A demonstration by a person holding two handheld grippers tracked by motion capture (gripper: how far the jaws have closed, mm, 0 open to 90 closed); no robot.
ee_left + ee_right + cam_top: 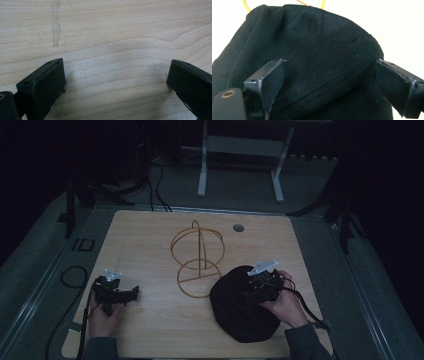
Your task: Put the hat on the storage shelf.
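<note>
Two grippers spread wide | right gripper (261,287) poised over soft black cloth hat (239,312), light, limp, best pinched at a fold | left gripper (116,295) empty on table (150,245) | wire stand (199,257) beside.

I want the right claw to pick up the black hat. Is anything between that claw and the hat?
Nothing visible is in the way. The right claw hangs open directly over the black hat, with cloth between its jaws. The wire stand sits beyond the hat's far edge, on the table.
</note>
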